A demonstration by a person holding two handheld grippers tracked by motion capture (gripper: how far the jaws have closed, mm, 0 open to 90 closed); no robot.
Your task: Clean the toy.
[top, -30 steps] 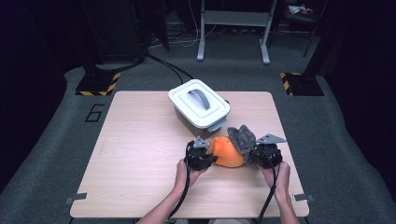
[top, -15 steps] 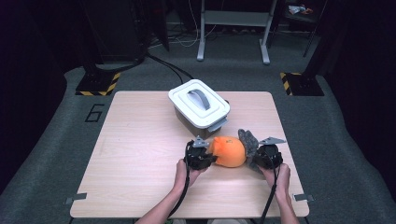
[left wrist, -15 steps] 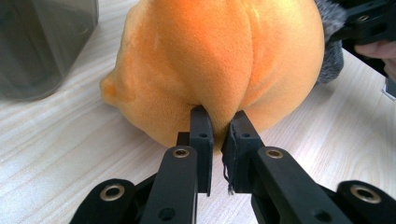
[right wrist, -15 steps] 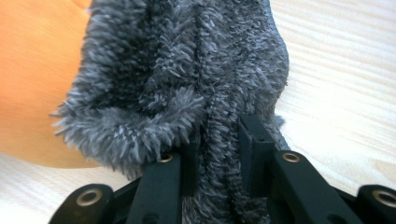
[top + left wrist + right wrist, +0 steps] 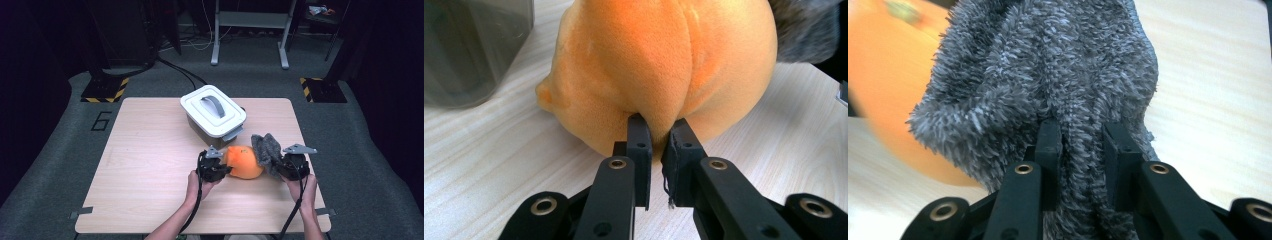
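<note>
An orange plush toy (image 5: 244, 162) lies on the wooden table (image 5: 150, 165) between my two grippers. My left gripper (image 5: 223, 170) is at its left side and pinches a fold of the orange plush (image 5: 664, 80) between nearly closed jaws. A grey fuzzy cloth (image 5: 265, 150) rests against the toy's right side. My right gripper (image 5: 278, 167) is shut on a bunch of that cloth (image 5: 1058, 75), which rises in front of its jaws and hides most of the toy behind it.
A white lidded box (image 5: 214, 115) with a grey handle stands on the table just behind the toy; its smoky wall (image 5: 469, 45) is close on the left in the left gripper view. Bare table stretches to the left. The floor beyond holds stands and cables.
The right gripper has carried the grey cloth a little to the right, off the top of the orange toy. The left gripper has kept still on the toy.
</note>
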